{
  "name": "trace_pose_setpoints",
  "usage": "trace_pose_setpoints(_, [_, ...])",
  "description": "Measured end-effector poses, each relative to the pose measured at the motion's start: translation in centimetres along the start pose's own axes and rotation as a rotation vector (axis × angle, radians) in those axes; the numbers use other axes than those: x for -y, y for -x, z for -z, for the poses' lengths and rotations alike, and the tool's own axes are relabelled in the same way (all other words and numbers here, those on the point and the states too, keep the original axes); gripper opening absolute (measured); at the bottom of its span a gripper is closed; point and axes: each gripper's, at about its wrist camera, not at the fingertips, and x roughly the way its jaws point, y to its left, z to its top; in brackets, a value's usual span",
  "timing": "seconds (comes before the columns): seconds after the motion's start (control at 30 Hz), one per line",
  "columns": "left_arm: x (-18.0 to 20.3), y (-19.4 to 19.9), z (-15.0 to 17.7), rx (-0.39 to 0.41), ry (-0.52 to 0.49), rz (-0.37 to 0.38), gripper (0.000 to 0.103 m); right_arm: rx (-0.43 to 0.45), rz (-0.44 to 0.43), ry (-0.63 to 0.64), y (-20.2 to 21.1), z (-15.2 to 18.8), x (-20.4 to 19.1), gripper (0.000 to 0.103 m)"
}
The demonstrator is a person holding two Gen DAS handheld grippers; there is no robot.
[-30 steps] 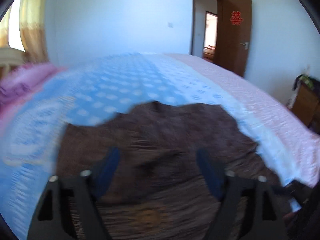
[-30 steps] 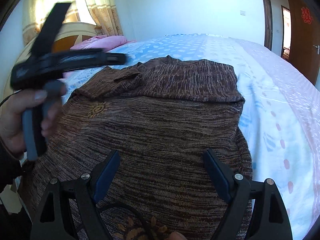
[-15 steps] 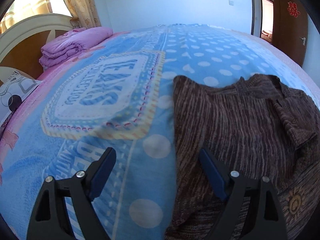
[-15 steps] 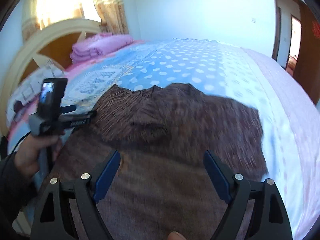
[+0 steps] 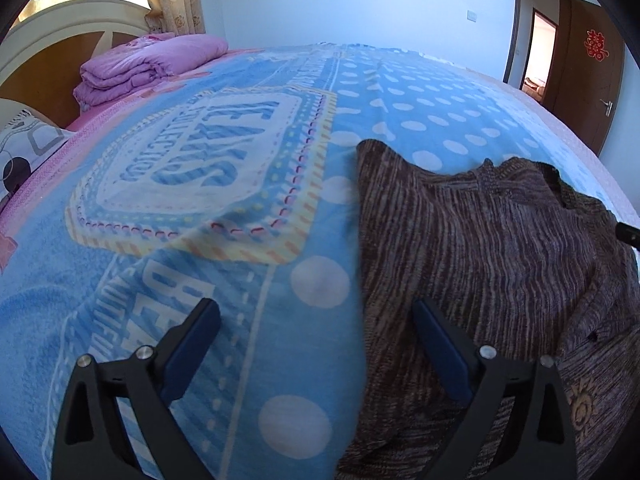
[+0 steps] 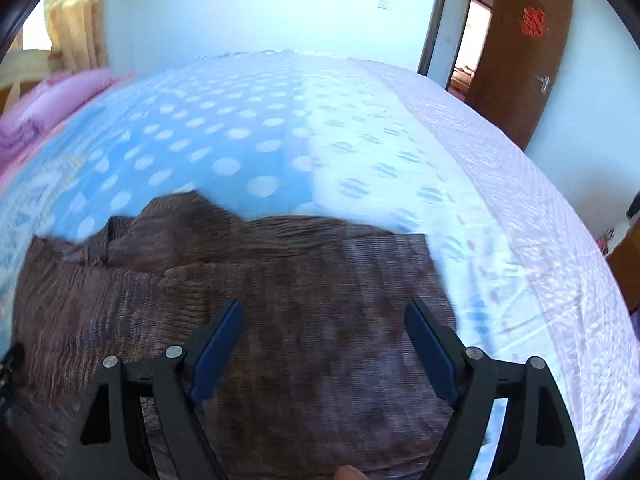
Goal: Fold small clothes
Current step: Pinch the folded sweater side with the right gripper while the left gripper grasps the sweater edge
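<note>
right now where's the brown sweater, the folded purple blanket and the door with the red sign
brown sweater (image 5: 500,248), left wrist view, on the flat knit body.
folded purple blanket (image 5: 152,66), left wrist view, on the top layer of the stack.
door with the red sign (image 6: 520,68), right wrist view, on the wooden panel below the sign.

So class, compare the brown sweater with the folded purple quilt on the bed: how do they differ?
The brown sweater lies spread out and rumpled; the purple quilt is folded into a neat stack. The sweater is a streaky knit; the quilt is plain and smooth. The sweater lies close to the camera; the quilt sits far off by the headboard. Both rest on the bed.
</note>
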Motion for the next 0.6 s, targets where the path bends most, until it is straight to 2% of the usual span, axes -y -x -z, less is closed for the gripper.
trace_pose_setpoints(0.1, [0.2,0.0,0.0,0.001,-0.009,-0.010,0.101,0.065,-0.163,0.023,2.5,1.1,-0.1,0.083])
trace_pose_setpoints(0.17, [0.2,0.0,0.0,-0.001,-0.010,-0.020,0.103,0.084,-0.289,0.069,3.7,1.9,-2.0,0.070])
trace_pose_setpoints(0.2, [0.2,0.0,0.0,-0.001,-0.010,-0.030,0.103,0.076,-0.342,0.107,4.0,2.2,-3.2,0.059])
trace_pose_setpoints(0.3, [0.4,0.1,0.1,0.005,-0.017,-0.071,0.103,0.047,-0.391,0.238,3.7,3.4,-7.1,0.040])
trace_pose_setpoints(0.33, [0.4,0.2,0.1,0.011,-0.014,-0.088,0.103,0.043,-0.385,0.258,3.5,3.7,-7.7,0.037])
trace_pose_setpoints(0.47, [-0.4,0.1,0.1,0.001,0.022,-0.089,0.103,-0.051,-0.399,0.296,2.1,5.7,-8.3,0.037])
trace_pose_setpoints(0.6, [-0.8,-0.2,0.0,-0.014,0.046,-0.079,0.103,-0.109,-0.450,0.349,3.8,8.0,-6.8,0.037])
